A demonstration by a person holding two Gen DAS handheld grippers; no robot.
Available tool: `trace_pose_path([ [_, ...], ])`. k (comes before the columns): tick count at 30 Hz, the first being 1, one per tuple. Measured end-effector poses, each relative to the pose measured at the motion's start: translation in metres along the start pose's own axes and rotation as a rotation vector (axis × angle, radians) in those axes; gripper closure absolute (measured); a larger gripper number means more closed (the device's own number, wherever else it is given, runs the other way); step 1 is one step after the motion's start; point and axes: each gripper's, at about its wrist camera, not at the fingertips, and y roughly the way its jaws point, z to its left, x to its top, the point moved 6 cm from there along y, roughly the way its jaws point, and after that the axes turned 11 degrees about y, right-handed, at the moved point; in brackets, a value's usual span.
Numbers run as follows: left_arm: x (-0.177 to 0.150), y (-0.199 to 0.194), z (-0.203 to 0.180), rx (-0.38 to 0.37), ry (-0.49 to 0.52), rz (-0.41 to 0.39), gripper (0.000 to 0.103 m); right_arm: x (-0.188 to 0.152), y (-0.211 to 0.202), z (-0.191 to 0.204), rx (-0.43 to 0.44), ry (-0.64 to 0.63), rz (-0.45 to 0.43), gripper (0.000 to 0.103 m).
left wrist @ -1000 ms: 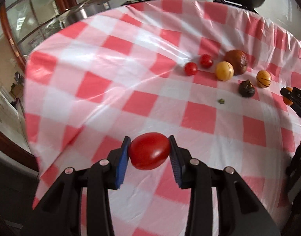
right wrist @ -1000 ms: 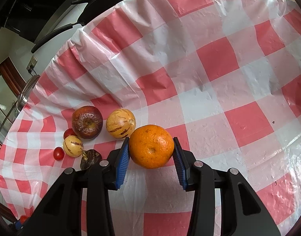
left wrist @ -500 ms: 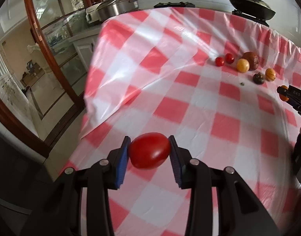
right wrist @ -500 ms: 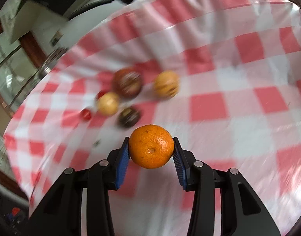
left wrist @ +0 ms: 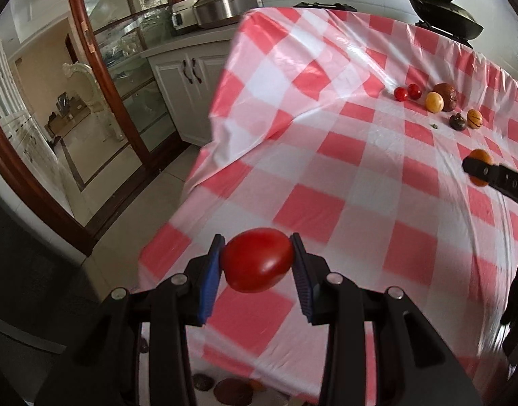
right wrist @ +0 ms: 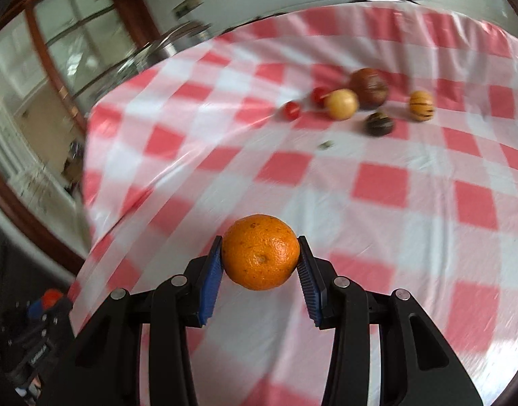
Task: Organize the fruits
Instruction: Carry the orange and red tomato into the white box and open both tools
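Observation:
My left gripper point(left wrist: 257, 264) is shut on a red tomato point(left wrist: 257, 260) and holds it above the near left corner of the checked table point(left wrist: 326, 169). My right gripper point(right wrist: 260, 257) is shut on an orange point(right wrist: 261, 251), held above the table; it also shows at the right edge of the left wrist view point(left wrist: 480, 167). Far across the table lie two small red tomatoes point(left wrist: 407, 92), a yellow fruit point(left wrist: 433, 102), a big brown fruit point(left wrist: 446, 95), a dark mangosteen point(left wrist: 457, 122) and a striped yellow fruit point(left wrist: 474, 118).
The red-and-white cloth hangs over the table's left edge point(left wrist: 204, 155). A cabinet with glass doors point(left wrist: 130, 77) stands to the left. A black pan point(left wrist: 441, 13) and a steel cooker point(left wrist: 225, 5) sit behind the table. A small green bit point(left wrist: 434, 125) lies near the fruits.
Both grippers have pulled back from the fruit group, each still holding its fruit. The left view now takes in the table's left edge and the floor; the fruits look smaller and farther.

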Motion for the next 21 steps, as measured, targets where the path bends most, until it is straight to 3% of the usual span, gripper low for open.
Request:
trace_pose_path([
  [10, -0.062, -0.032, 0.055, 0.029, -0.07, -0.028, 0.064, -0.089, -0.023, 0.097, 0.084, -0.236, 0.099, 0.061],
  [21, -0.122, -0.046, 0.119, 0.068, -0.209, -0.03, 0.064, -0.16, -0.034, 0.174, 0.14, -0.457, 0.172, 0.061],
])
